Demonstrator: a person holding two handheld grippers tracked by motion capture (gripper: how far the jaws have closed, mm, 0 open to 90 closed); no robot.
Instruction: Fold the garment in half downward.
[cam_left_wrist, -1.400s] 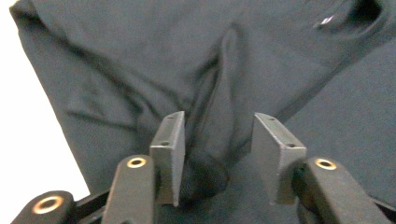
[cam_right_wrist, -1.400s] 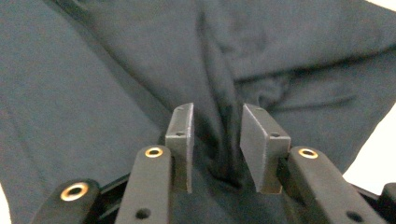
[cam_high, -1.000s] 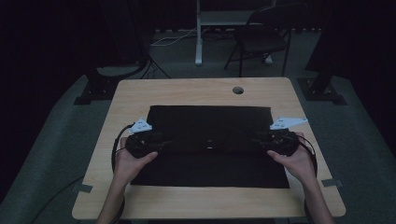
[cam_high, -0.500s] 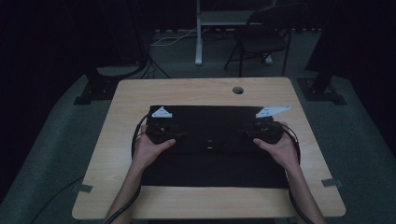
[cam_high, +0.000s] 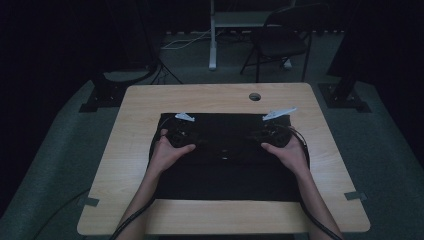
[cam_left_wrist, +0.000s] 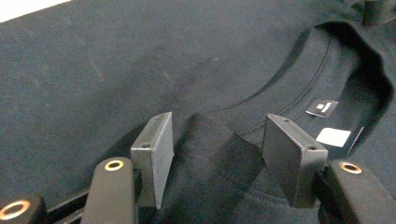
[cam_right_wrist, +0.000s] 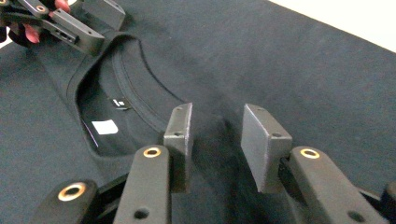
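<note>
A black T-shirt (cam_high: 225, 175) lies flat on the wooden table (cam_high: 135, 130). Its collar (cam_left_wrist: 327, 70) and white neck label (cam_left_wrist: 332, 136) sit between the two hands. My left gripper (cam_high: 196, 142) rests on the shirt's left shoulder and points at the collar. A raised flap of black cloth fills the gap between its jaws (cam_left_wrist: 217, 126). On the other shoulder my right gripper (cam_high: 256, 140) faces it, with a ridge of cloth pinched up between its jaws (cam_right_wrist: 217, 116). The right gripper view shows the label (cam_right_wrist: 105, 126) and, at top left, the left gripper (cam_right_wrist: 100, 28).
The table has a round cable hole (cam_high: 254, 96) behind the shirt and tape marks near its front corners (cam_high: 352, 195). A folding chair (cam_high: 280, 40) and stand legs are on the dark floor beyond. Bare wood borders the shirt on all sides.
Both hands have moved inward from the shirt's outer edges toward the collar, bringing cloth with them. The shirt's outline looks slightly narrower.
</note>
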